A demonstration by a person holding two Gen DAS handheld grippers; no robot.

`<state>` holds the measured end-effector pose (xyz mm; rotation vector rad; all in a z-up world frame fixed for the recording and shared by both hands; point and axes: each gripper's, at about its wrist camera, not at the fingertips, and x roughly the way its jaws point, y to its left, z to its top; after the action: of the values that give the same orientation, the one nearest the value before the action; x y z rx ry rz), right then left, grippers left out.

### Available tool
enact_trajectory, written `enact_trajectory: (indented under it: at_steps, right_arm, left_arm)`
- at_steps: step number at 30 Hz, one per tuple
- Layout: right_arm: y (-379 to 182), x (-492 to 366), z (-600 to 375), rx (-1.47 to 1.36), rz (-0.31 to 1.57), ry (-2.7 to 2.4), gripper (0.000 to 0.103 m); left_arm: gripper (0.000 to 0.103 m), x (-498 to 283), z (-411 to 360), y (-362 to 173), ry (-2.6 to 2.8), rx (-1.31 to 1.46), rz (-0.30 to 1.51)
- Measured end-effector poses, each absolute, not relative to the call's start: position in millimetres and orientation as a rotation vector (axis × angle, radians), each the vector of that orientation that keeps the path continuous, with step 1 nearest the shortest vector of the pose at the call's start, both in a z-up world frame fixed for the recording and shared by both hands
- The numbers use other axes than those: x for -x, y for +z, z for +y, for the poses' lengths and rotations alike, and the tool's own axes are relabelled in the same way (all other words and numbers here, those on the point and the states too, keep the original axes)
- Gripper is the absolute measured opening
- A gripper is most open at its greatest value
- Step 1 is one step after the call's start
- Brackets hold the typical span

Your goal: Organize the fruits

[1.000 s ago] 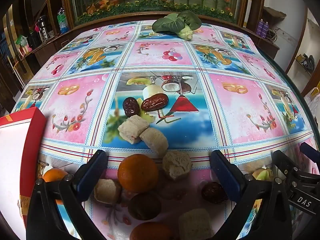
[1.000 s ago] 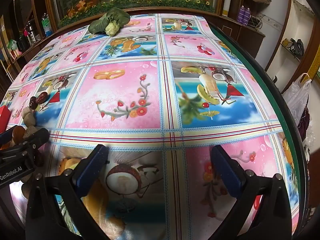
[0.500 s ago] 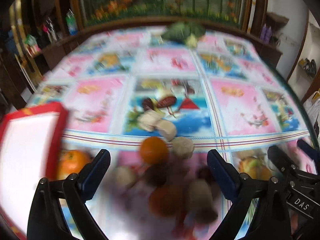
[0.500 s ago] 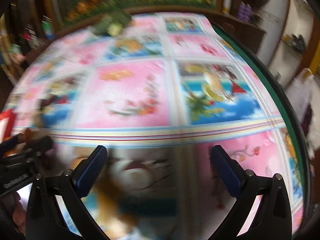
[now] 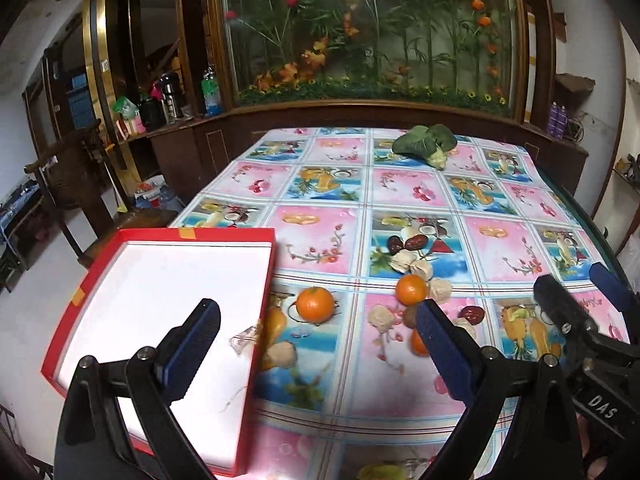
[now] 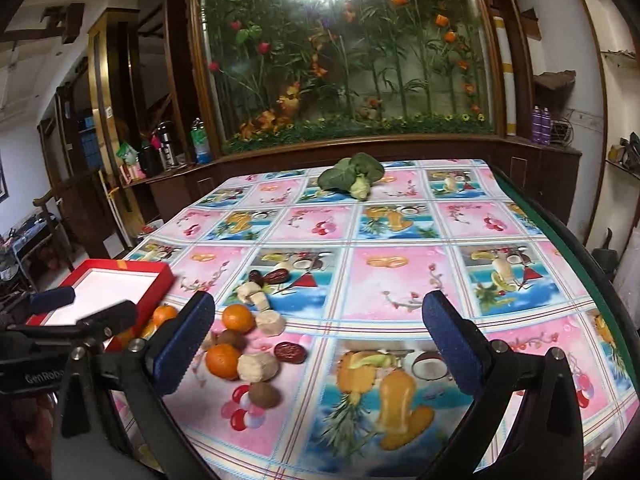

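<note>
Your left gripper (image 5: 316, 332) hangs above the table with its jaws spread wide and nothing between them. Under its left finger (image 5: 192, 344) lies the red-rimmed box (image 5: 168, 236) with a white floor, holding no fruit. Just ahead, between the fingers, sits a tangerine (image 5: 315, 305) on the fruit-print tablecloth (image 5: 500, 248), close beside the box's right rim. Ahead and toward the right finger lies the main scatter: a second tangerine (image 5: 411, 289), pale beige pastry chunks (image 5: 440, 290), a red date (image 5: 471, 313), and farther out two more dates (image 5: 416, 242) with more chunks. A third tangerine is half hidden behind the right finger.

Your right gripper (image 6: 318, 336) is also wide apart and holds nothing. The same pile lies at its left finger (image 6: 188, 340): two tangerines (image 6: 223, 361), a pastry chunk (image 6: 258, 367), a date (image 6: 290, 352) and a brown kiwi-like fruit (image 6: 264, 395). Far ahead of both grippers a leafy green vegetable (image 6: 352, 176) rests near the table's far edge.
</note>
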<state>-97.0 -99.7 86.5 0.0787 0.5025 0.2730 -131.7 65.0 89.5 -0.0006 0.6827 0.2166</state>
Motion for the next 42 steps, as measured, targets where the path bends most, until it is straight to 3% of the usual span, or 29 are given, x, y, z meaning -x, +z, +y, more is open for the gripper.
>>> enact_trajectory:
  at_steps: [20,28,36,42]
  right_arm:
    - [77.4,101.5,-93.0,-0.046,0.544,0.308,0.103]
    - [64.4,98.0,-84.9,0.024,0.684,0.452,0.103]
    - [57.1,81.7,-52.2,0.003,0.794,0.659,0.103]
    - [45.4,55.8,-30.6,-0.006,0.857,0.721,0.08]
  left_arm:
    - [0.098,135.4,91.5,79.4,0.217,0.016,0.725]
    - [0.098,165.0,149.2,70.2,0.3,-0.066,0.734]
    - [0.098,150.8,143.9,75.4,0.207,-0.121,0.742]
    - [0.098,122.0,131.6,72.7,0.098,-0.267,0.762]
